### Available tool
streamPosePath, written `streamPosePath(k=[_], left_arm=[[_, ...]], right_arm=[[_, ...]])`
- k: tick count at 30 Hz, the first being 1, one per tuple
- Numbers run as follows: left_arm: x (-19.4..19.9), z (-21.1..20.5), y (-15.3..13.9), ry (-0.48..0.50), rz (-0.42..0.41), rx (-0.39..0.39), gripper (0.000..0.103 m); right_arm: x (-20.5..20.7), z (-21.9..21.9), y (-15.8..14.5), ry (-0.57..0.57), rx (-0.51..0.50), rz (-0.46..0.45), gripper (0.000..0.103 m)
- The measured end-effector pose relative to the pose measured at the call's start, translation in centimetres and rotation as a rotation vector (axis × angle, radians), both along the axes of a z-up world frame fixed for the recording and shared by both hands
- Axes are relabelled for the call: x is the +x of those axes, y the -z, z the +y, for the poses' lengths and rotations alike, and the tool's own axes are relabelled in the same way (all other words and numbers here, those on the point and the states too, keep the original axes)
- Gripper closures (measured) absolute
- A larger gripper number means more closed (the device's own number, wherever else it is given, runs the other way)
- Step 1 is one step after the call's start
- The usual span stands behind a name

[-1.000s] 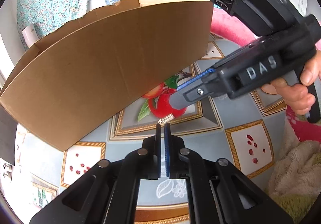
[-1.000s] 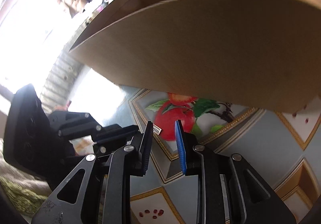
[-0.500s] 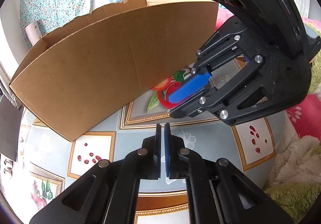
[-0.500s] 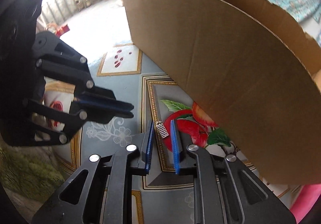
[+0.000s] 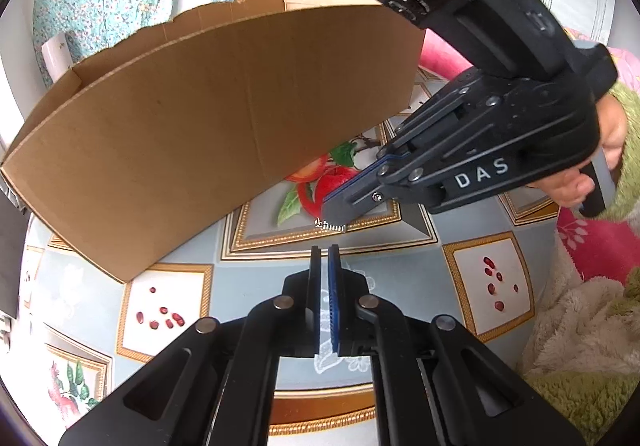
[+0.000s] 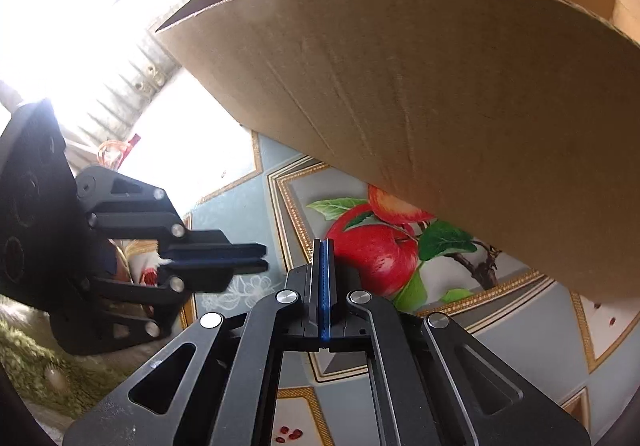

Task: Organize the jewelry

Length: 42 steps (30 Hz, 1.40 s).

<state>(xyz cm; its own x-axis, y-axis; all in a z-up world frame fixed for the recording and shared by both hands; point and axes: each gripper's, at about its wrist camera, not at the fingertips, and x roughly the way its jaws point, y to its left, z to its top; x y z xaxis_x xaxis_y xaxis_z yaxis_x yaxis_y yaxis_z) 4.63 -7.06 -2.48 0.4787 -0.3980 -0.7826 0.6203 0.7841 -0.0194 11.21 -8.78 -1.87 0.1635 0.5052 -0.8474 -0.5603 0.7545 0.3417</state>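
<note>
Silver jewelry piece pinched at right tool tip

The small silver piece [image 5: 330,225] hung just above the patterned bench [image 5: 400,246] beside the cardboard box [image 5: 200,118], clamped in the right tool [image 5: 334,208]; left tool [image 5: 325,252] was closed, empty. Better to keep the pinch firm while lifting over the box wall.

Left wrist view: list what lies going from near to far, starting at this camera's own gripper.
left gripper → small silver jewelry piece → right gripper → printed red apple → cardboard box

Right hand-held gripper [image 6: 323,246] now closed.
</note>
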Motion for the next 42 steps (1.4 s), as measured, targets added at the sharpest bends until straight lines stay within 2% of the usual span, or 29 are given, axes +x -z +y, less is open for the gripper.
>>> streamPosePath(k=[4,7,9,14,24,26,29,36,37,42], left_arm=[[0.4,-0.3,0.0,-0.007,-0.007,0.003,0.095],[0.4,-0.8,0.0,0.005,-0.028,0.015,0.087],[0.5,-1.1,0.1,0.017,-0.042,0.031,0.085],[1.1,-1.8,0.2,0.054,-0.047,0.043,0.085],[2.4,-2.2,0.4,0.035,-0.013,0.045,0.085],[2.8,-1.9,0.4,0.039,-0.018,0.052,0.086],[3.1,-1.7,0.3,0.048,-0.016,0.058,0.089],[2.3,-2.0,0.0,0.052,-0.034,0.073,0.089],[2.2,-2.0,-0.2,0.052,-0.037,0.075,0.096],[1.5,-2.1,-0.6,0.045,-0.041,0.064,0.096]], right_arm=[[0.1,0.0,0.0,0.018,-0.011,-0.004,0.103],[-0.5,0.6,-0.2,0.011,-0.063,-0.046,0.103],[-1.0,1.4,-0.1,0.005,-0.080,-0.068,0.103],[-2.1,1.1,-0.7,0.024,-0.126,-0.117,0.100],[-2.8,-2.3,-1.8,0.074,-0.113,-0.120,0.100],[-2.5,-1.8,-1.2,0.081,-0.110,-0.120,0.100],[-2.5,-2.5,-1.4,0.091,-0.102,-0.120,0.100],[-2.6,-3.2,-1.4,0.105,-0.090,-0.123,0.100],[-2.6,-3.1,-1.3,0.106,-0.090,-0.123,0.100],[-3.0,-3.7,-1.7,0.119,-0.080,-0.136,0.100]])
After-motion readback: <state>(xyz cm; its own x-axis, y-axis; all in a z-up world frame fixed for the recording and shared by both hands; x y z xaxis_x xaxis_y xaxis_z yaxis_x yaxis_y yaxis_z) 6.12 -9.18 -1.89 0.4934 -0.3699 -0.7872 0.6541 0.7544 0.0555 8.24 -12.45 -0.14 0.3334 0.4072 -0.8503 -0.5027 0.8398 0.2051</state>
